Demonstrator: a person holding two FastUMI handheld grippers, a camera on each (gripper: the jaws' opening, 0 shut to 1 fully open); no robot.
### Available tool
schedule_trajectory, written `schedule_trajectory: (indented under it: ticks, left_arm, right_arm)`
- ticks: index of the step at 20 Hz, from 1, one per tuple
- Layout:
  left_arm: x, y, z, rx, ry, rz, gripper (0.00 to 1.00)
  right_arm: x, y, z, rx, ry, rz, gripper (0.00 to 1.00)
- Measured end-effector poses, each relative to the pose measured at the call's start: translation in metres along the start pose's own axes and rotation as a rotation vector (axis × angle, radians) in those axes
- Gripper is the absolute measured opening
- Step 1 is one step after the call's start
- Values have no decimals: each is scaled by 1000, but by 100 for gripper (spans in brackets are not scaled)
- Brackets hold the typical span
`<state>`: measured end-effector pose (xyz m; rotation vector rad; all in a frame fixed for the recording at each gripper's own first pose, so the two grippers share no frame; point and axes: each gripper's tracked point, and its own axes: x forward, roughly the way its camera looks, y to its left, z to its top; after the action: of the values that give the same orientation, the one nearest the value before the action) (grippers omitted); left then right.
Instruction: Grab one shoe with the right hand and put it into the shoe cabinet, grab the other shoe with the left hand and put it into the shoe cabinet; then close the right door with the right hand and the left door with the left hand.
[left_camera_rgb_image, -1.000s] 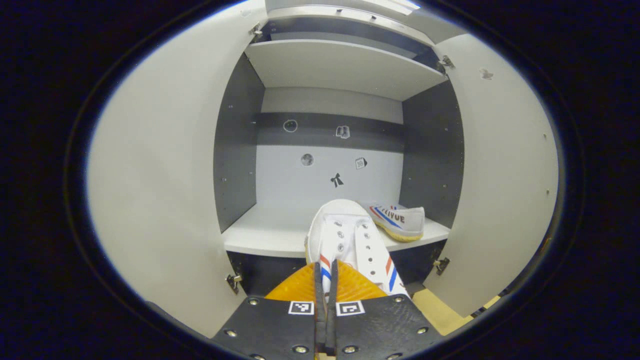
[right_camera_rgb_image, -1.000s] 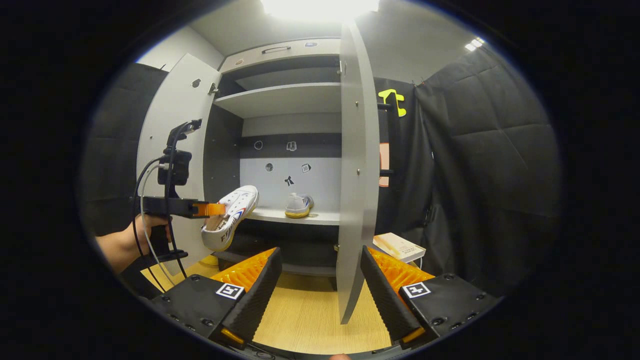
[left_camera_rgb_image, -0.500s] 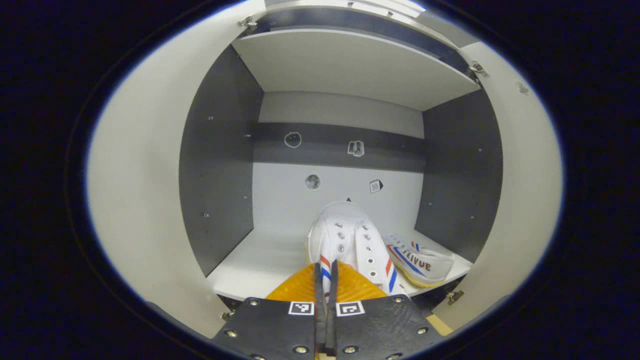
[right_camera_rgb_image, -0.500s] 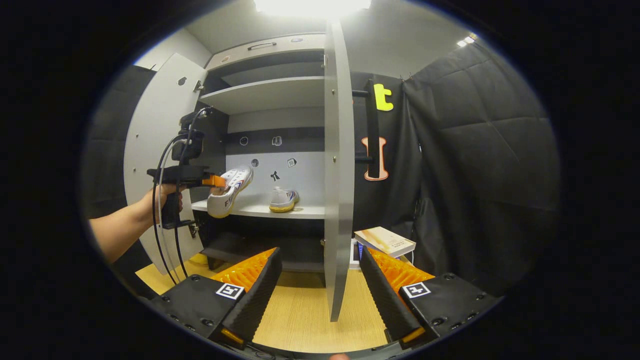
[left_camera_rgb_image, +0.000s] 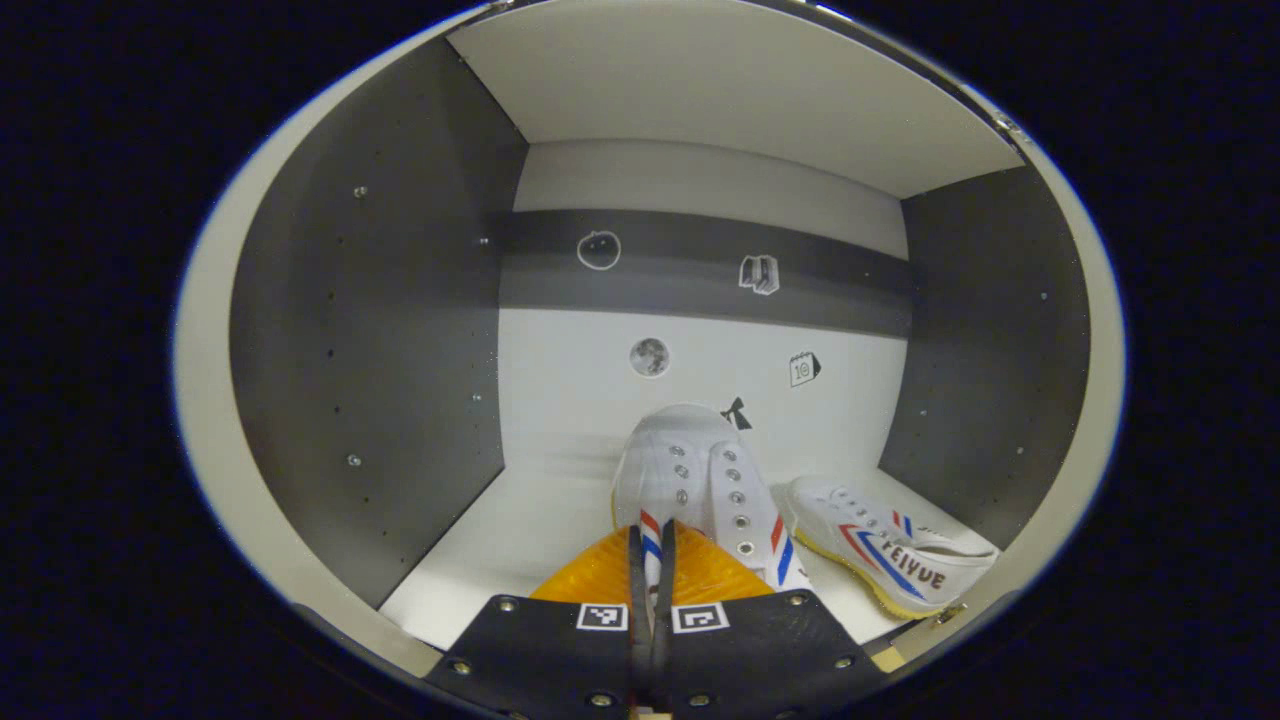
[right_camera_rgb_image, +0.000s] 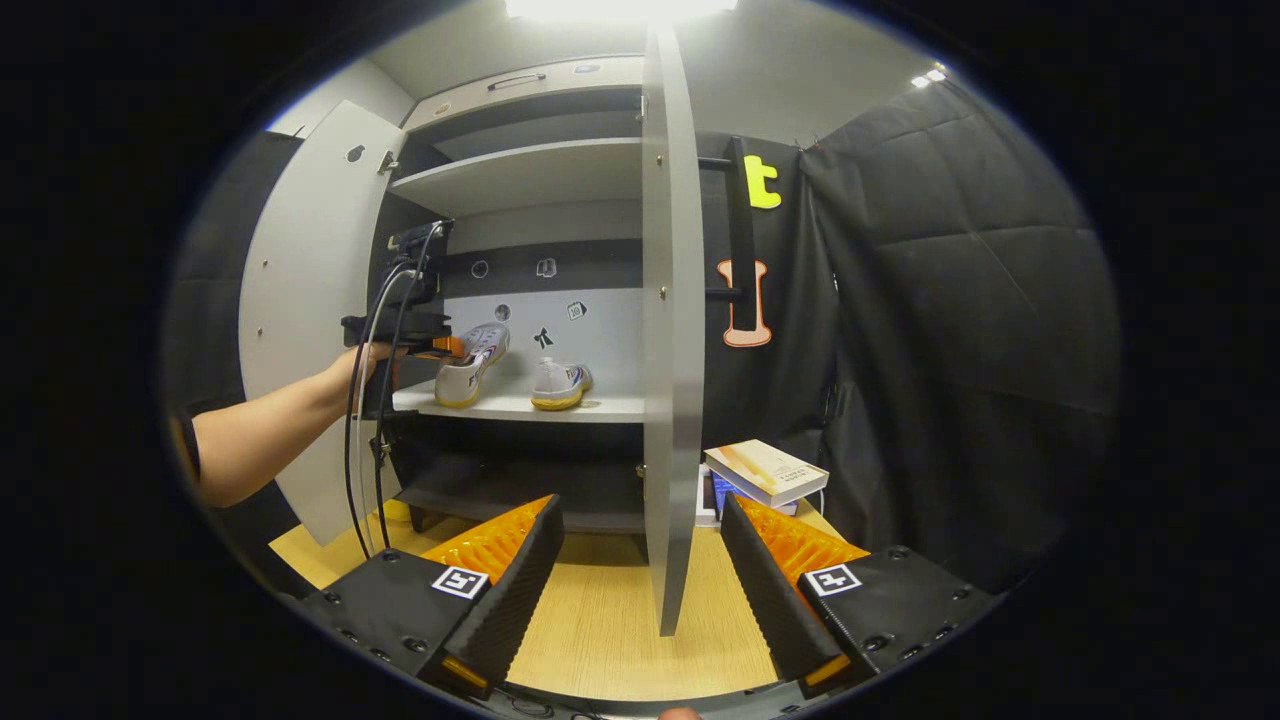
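My left gripper (left_camera_rgb_image: 651, 550) is shut on the heel of a white shoe (left_camera_rgb_image: 700, 480) with red and blue stripes, held toe-forward inside the grey shoe cabinet over its white shelf (left_camera_rgb_image: 520, 530). The other white shoe (left_camera_rgb_image: 890, 555) lies on that shelf to the right. In the right gripper view, the left gripper (right_camera_rgb_image: 440, 345) holds the shoe (right_camera_rgb_image: 470, 365) just above the shelf (right_camera_rgb_image: 600, 405), beside the other shoe (right_camera_rgb_image: 558, 384). My right gripper (right_camera_rgb_image: 640, 560) stands open low over the wooden floor, in front of the open right door (right_camera_rgb_image: 672, 330). The left door (right_camera_rgb_image: 305, 300) is open too.
A stack of books (right_camera_rgb_image: 765, 472) lies on the floor right of the cabinet. A person's forearm (right_camera_rgb_image: 270, 430) reaches toward the shelf. An upper shelf (right_camera_rgb_image: 520, 175) spans the cabinet. Black padded cloth (right_camera_rgb_image: 950, 330) walls the right side.
The left gripper has carried the shoe forward into the cabinet, from in front of the shelf edge to over the shelf. The right gripper has shifted slightly and stays open.
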<state>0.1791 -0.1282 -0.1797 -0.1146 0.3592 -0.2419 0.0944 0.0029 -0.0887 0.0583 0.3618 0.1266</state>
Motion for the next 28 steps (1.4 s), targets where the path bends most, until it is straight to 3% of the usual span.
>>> schedule_trajectory:
  ticks: [4, 5, 6, 7, 9, 10, 14, 15, 16, 19, 21, 22, 28]
  left_arm:
    - [8, 0, -7, 13, 62, 20, 1]
    - [11, 1, -13, 19, 74, 29, 7]
    - [12, 0, -14, 18, 75, 36, 1]
    - [13, 1, -14, 16, 73, 28, 2]
    - [7, 5, -1, 37, 17, 39, 12]
    - [6, 10, 6, 64, -12, 60, 19]
    - [-31, 6, 24, 96, -64, 67, 100]
    - [-41, 6, 28, 104, -81, 73, 95]
    - [-53, 5, 32, 109, -99, 76, 100]
    - [-96, 0, 45, 121, -149, 63, 100]
    - [-124, -2, 52, 126, -172, 48, 95]
    - [-138, -3, 55, 130, -181, 37, 100]
    - [-223, 8, 70, 153, -254, 35, 100]
  right_arm:
    - [5, -1, 0, 9, 5, -3, 99]
    - [6, 0, 2, 9, 3, 0, 99]
    - [7, 2, 3, 8, 0, 2, 99]
    - [7, 3, 4, 6, -4, 6, 99]
    - [7, 6, 5, 4, -10, 14, 99]
    - [6, 7, 6, 3, -11, 18, 99]
    - [-1, 11, 11, 5, -26, 27, 99]
    - [-3, 13, 14, 4, -32, 30, 99]
    - [-6, 14, 16, 2, -40, 32, 99]
    - [-16, 16, 24, -5, -59, 38, 99]
    - [-22, 19, 28, -7, -67, 45, 99]
    - [-26, 21, 30, -8, -72, 48, 99]
    - [-41, 33, 40, -28, -101, 77, 99]
